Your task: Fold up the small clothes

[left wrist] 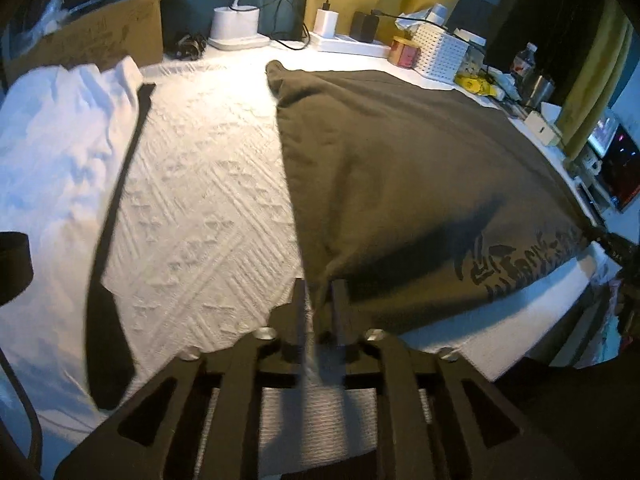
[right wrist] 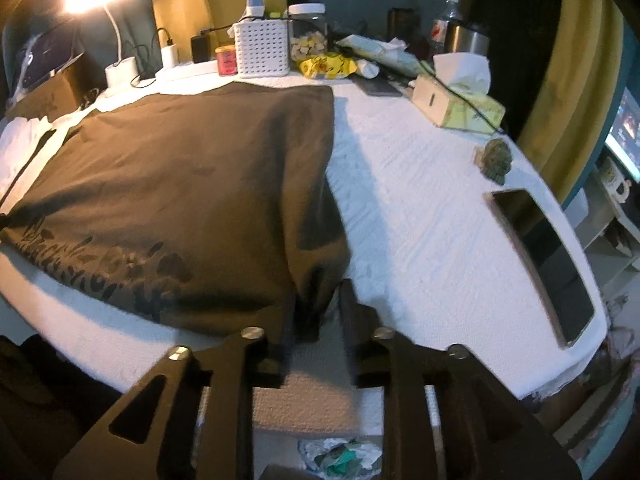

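A dark olive-brown shirt with a black print near its front hem lies on the white textured table cover. My left gripper is shut on the shirt's near left corner, which is drawn up off the table. In the right wrist view the same shirt fills the left half. My right gripper is shut on its near right corner, with cloth bunched between the fingers.
A white garment with a black strip lies at the left. A lamp base, chargers, a white basket, a jar, snacks and a tissue box line the back. A phone and a small figurine lie to the right.
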Demonstrator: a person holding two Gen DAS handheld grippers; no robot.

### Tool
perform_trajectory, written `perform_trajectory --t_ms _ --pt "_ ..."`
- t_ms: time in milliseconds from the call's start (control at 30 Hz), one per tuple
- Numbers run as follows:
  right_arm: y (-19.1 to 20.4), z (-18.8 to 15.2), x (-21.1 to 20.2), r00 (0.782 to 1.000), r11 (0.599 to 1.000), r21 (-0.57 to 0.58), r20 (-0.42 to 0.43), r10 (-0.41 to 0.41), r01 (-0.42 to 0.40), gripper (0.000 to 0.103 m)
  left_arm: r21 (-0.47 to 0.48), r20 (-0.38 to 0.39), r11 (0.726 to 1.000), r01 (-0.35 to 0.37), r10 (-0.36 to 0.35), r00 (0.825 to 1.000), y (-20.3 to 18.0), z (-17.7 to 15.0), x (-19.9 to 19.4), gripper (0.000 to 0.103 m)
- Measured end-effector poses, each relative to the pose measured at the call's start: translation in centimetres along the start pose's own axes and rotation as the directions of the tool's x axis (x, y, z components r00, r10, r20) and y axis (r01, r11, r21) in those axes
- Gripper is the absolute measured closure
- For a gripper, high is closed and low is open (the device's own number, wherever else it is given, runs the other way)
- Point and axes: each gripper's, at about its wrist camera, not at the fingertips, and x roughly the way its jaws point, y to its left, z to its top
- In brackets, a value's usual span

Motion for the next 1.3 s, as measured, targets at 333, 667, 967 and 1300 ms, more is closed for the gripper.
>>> perform_trajectory --t_ms 333,667,967,1300 --pt "0.1 2.7 1.0 1.0 0.999 0.031 0.025 0.016 -0.017 0.077 -0.03 0.082 1.0 -0.007 0.01 0.997 0.8 4.2 1.1 0.037" --pt "0.5 5.7 2.6 0.998 0.998 0.035 0.038 0.047 -0.048 0.077 0.016 0.054 0.999 -0.028 0.027 0.998 0.7 7.2 5.2 0.077" --pt "1.4 7.4 4.5 0.996 0.997 0.013 0.026 0.082 -0.082 0.077 -0.015 0.073 0.996 -0.093 0.094 0.993 2.2 6.7 4.3 0.103" --pt "2.7 8.7 6.3 0.994 0.994 -0.007 0.012 0.113 -0.113 0.077 -0.082 0.028 0.987 -0.137 0.14 0.99 3.4 7.7 4.5 0.102"
